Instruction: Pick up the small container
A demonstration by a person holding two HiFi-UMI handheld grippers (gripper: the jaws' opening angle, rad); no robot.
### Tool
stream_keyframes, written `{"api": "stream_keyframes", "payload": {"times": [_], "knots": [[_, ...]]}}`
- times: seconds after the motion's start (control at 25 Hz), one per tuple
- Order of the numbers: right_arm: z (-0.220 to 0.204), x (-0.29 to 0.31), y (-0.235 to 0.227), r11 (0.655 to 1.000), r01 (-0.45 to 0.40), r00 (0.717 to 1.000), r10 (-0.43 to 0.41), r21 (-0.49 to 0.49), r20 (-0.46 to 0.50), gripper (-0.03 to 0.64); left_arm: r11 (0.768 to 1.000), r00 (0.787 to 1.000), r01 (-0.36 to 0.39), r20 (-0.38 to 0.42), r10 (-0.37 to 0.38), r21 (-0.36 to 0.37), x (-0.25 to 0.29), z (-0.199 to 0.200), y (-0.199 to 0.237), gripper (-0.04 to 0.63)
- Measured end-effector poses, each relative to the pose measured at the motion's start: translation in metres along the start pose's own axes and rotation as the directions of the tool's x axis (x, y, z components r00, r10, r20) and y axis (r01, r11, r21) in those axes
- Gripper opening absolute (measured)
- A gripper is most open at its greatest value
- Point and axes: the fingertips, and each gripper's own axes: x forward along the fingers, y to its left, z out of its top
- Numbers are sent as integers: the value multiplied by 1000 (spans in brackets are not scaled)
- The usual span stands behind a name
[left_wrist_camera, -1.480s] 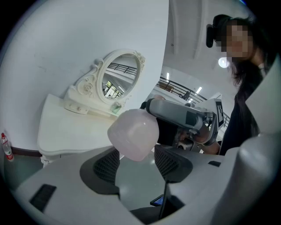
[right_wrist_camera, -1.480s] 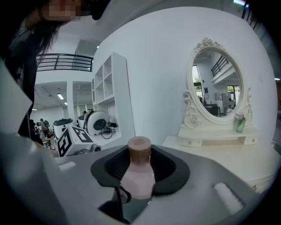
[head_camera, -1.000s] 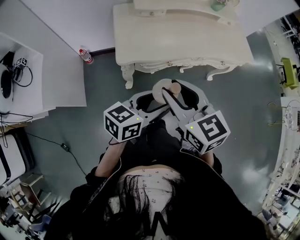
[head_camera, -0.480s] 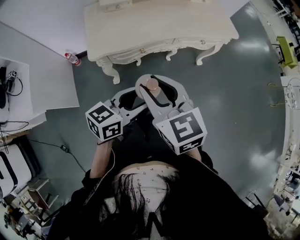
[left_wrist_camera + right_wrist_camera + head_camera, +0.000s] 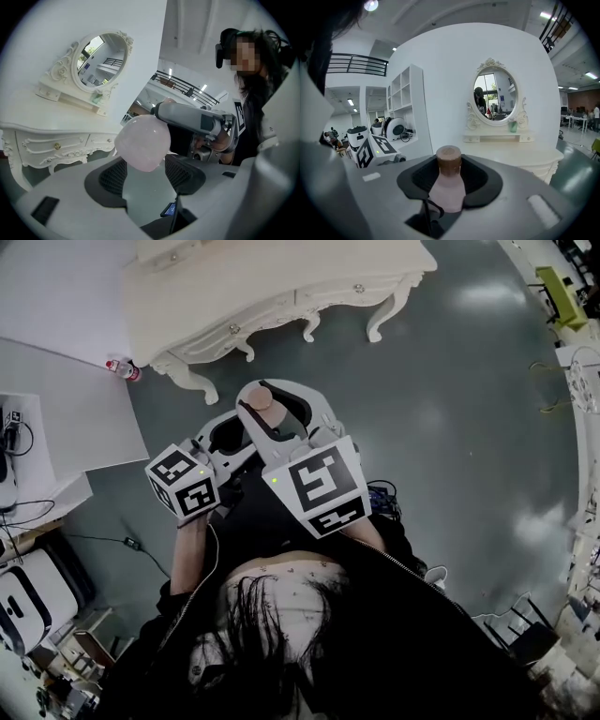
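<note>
Item 1. Small container [image 5: 447, 190]: pale pink bottle with a brown cap [image 5: 448, 158]. It was off the desk, in the air over the grey floor [image 5: 450, 427], in front of the person [image 5: 309, 634].

Item 2. Right hand-held gripper [image 5: 449, 164]: jaws closed narrowly on the bottle's body, with the neck and cap standing clear above the dark pads. Its marker cube [image 5: 319, 486] faced the head camera.

Item 3. Left hand-held gripper [image 5: 145, 176]: jaws apart, nothing clamped. The container's rounded pink base [image 5: 143, 143] hung just ahead of the gap, not touching either pad. Its marker cube [image 5: 183, 482] sat lower left of the right one. The two grippers were close together and angled toward each other.

Item 4. Desk [image 5: 234, 287]: cream, carved, with curved legs and drawers with small knobs. It stood against the white wall, well apart from the container.

Item 5. Oval mirror [image 5: 494, 96]: ornate white frame, set on the desk above a small shelf. A green cup [image 5: 513, 125] stood on that shelf.

Item 6. Plastic bottle [image 5: 123, 369]: red label, on the floor by the desk's leg.

Item 7. White shelf unit [image 5: 405, 101]: beside the mirror wall.
</note>
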Motion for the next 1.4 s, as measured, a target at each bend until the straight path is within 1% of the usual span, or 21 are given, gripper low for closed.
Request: {"api": "stream_keyframes", "payload": {"times": [0.16, 0.36, 0.76, 1.4], "knots": [[-2, -9, -3, 1000, -10, 1000, 10, -15, 3, 149, 1000, 1000, -17, 4, 17, 8, 7, -3, -7, 238], [1, -16, -3, 999, -30, 999, 30, -39, 10, 149, 999, 999, -38, 26, 38, 19, 10, -1, -13, 238], [4, -10, 6, 994, -71, 997, 71, -83, 6, 149, 997, 996, -78, 55, 77, 16, 3, 2, -9, 238], [7, 0, 14, 988, -114, 993, 114, -107, -7, 149, 993, 990, -120, 71, 119, 5, -4, 4, -1, 238]]}}
